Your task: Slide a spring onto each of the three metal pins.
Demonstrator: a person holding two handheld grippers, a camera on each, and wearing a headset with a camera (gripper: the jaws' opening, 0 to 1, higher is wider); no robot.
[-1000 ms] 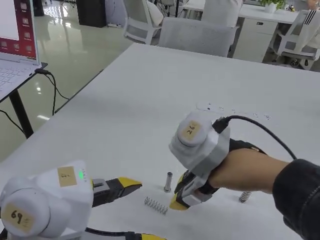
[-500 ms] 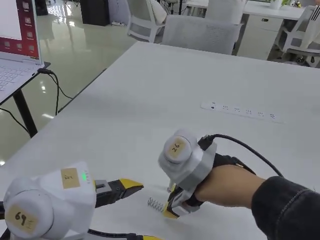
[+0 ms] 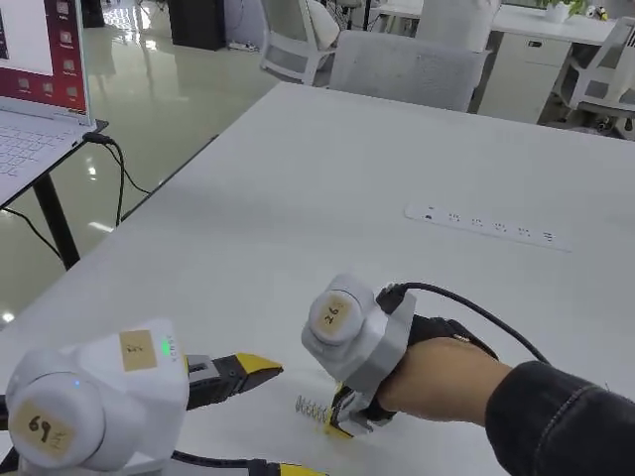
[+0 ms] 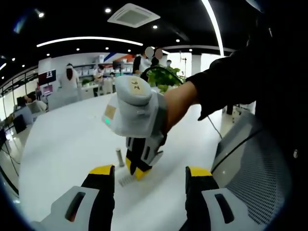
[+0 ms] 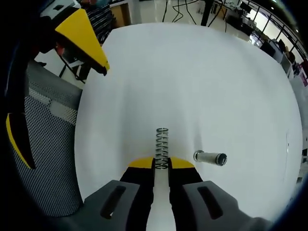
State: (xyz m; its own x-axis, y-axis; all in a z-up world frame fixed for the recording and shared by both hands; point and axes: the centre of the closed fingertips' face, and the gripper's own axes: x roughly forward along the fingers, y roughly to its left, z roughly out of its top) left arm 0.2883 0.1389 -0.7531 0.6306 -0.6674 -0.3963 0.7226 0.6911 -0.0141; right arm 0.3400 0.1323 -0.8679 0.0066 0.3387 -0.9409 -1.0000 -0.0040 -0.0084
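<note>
The white table (image 3: 327, 178) is carrying the small parts. The left hand-held gripper (image 4: 150, 172) is hovering above it, its yellow-tipped jaws standing wide apart and gripping nothing, and it is pointing toward the other tool. The right hand-held gripper (image 5: 161, 163) is reaching down to the tabletop, its jaws pinching together on the near end of the spring (image 5: 162, 143). The spring is lying flat on the table and sticking straight out ahead of those jaws. The metal pin (image 4: 119, 156) is standing upright on the table just beside the right gripper's tips, apart from the spring.
</note>
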